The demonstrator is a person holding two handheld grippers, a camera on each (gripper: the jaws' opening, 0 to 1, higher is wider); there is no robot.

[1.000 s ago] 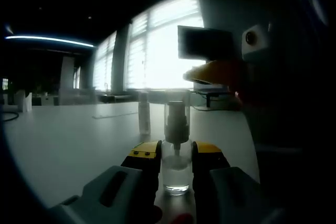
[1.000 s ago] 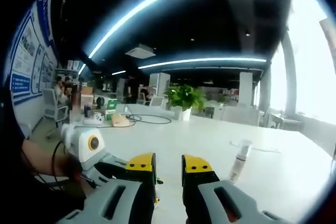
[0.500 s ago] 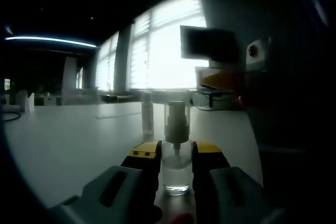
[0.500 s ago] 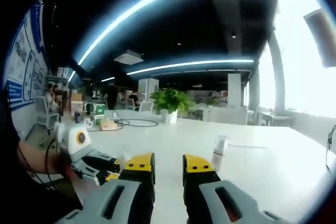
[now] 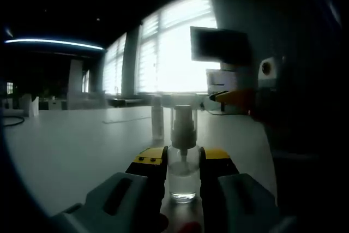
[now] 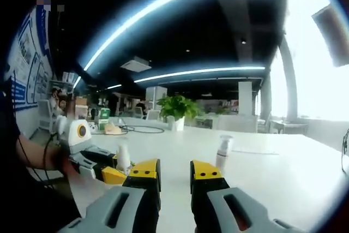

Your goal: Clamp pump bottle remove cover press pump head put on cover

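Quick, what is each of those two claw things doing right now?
Left gripper: shut on the pump bottle.
Right gripper: open, holding nothing.

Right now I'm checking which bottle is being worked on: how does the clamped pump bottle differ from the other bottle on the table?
The pump bottle sits between the left gripper fingers; the second bottle stands free on the table, farther off. The pump bottle's clear cover and pump head show plainly; the second bottle is too dim for such detail. Both stand upright.
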